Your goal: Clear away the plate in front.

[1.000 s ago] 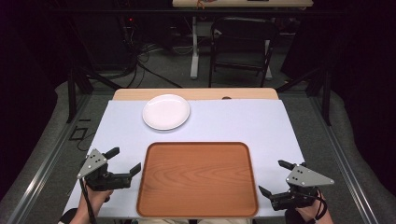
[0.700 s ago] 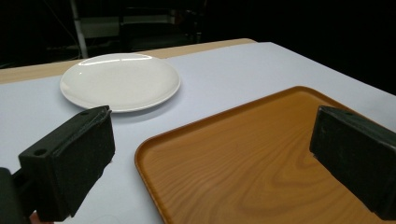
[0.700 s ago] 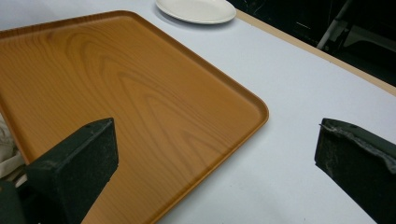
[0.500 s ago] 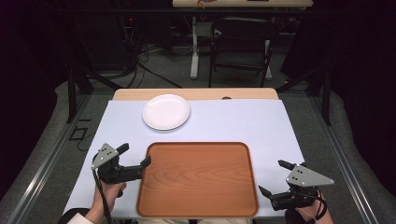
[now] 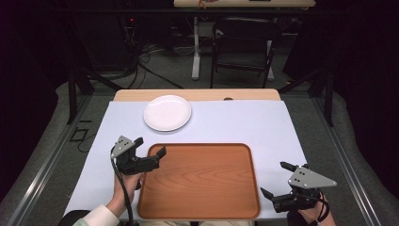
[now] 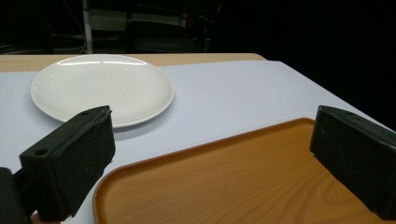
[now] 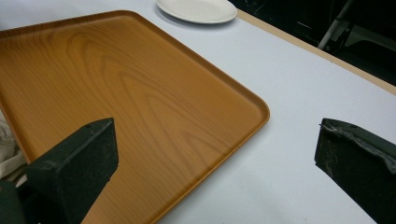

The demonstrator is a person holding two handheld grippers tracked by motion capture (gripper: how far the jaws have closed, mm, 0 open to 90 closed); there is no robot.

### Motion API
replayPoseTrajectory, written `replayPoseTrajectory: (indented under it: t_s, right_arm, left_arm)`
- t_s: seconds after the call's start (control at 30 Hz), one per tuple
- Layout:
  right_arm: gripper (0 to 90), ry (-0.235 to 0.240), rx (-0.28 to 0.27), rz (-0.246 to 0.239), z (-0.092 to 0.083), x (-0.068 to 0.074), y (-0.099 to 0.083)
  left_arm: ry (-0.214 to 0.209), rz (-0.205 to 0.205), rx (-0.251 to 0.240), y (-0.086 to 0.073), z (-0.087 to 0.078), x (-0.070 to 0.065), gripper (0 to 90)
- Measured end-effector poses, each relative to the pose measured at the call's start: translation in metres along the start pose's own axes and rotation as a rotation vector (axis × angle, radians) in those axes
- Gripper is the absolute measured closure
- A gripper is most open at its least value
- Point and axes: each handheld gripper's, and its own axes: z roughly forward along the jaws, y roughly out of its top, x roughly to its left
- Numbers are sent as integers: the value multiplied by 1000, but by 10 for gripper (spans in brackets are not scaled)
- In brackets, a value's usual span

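Since the earlier frame, the left gripper (image 5: pixel 149 148) had advanced to the wooden tray's (image 5: pixel 202 188) near-left corner, jaws spread and empty; the right gripper (image 5: pixel 278 179) waited with jaws spread beside the tray's right edge. Beyond lay a white plate (image 5: pixel 167 113) on the pale table cover (image 5: pixel 244 122), then a dark room with a chair (image 5: pixel 242 44).

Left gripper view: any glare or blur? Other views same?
Left gripper view: bright streaks of glare on the far rim of the white plate; the near black jaws are soft. Right gripper view: wooden tray grain sharp, mild sheen, jaws blurred. High view: evenly lit table, dark surroundings.
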Motion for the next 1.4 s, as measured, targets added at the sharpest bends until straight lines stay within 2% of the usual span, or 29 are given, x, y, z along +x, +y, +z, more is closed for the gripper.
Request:
replayPoseTrajectory:
  t_s: [0.07,0.1,0.2,0.23,0.3,0.33,0.37,0.53,0.57,0.63,0.67,0.77,0.8,0.83,0.87,0.9,0.93,0.97,1.0,1.03,1.07,1.13,1.17,1.23,1.3,1.33,1.37,1.4]
  right_arm:
    - [0,0,1,-1,0,0,0]
    - [0,0,1,-1,0,0,0]
    - [0,2,0,-1,0,0,0]
    - [0,2,0,-1,0,0,0]
    - [0,3,1,-1,0,0,0]
    - [0,3,1,-1,0,0,0]
    - [0,4,-1,0,0,0,0]
    - [0,6,0,-1,0,-1,0]
    - [0,6,0,-1,0,-1,0]
    - [0,10,0,-1,1,-1,0]
    - [0,10,0,-1,1,-1,0]
    - [0,12,-1,-1,1,-1,0]
    - [0,13,-2,-1,1,-1,0]
    - [0,13,-2,-1,1,-1,0]
    - [0,14,-2,-2,1,-1,0]
    - [0,15,-3,-2,1,-1,0]
    - [0,16,-2,-1,1,-1,0]
    - [0,17,-3,-2,1,-1,0]
    - [0,17,-3,-2,1,-1,0]
    - [0,17,-3,-2,1,-1,0]
    - [0,19,-3,-2,1,-1,0]
    - [0,21,-2,-3,1,-1,0]
    - [0,22,-3,-3,1,-1,0]
    - [0,23,-3,-3,1,-1,0]
    - [0,25,-3,-3,1,-1,0]
    - [0,25,-3,-3,1,-1,0]
    - [0,27,-3,-4,1,-1,0]
    - [0,27,-4,-4,1,-1,0]
  left_arm:
    - [-3,-30,-2,1,6,-1,0]
    - [-3,-30,-2,1,6,-1,0]
    - [-19,-86,-15,2,20,-3,0]
    - [-19,-86,-15,2,20,-3,0]
    - [-24,-120,-29,3,29,-5,0]
    - [-24,-120,-29,3,29,-5,0]
    - [-23,-153,-39,4,35,-7,1]
    - [-32,-259,-54,3,52,-9,1]
    - [-32,-259,-54,3,52,-9,1]
    - [-33,-311,-62,1,60,-7,1]
    - [-26,-376,-70,0,68,-5,1]
    - [-7,-477,-82,-3,79,-2,1]
    - [4,-503,-85,-4,82,-1,1]
    - [4,-503,-85,-4,82,-1,1]
    - [7,-536,-90,-5,85,1,3]
    - [15,-589,-97,-6,92,2,4]
    - [15,-589,-97,-6,92,2,6]
    - [11,-610,-98,-7,95,4,6]
    - [24,-664,-102,-7,101,6,6]
    - [24,-664,-102,-7,101,6,8]
    - [47,-728,-107,-8,106,8,9]
    - [63,-797,-116,-10,112,13,9]
    - [63,-797,-116,-10,112,13,9]
    - [91,-876,-125,-11,121,18,9]
    - [105,-917,-129,-12,126,21,8]
    - [105,-917,-129,-12,126,21,6]
    - [117,-934,-127,-12,130,22,4]
    - [131,-961,-137,-12,133,24,2]
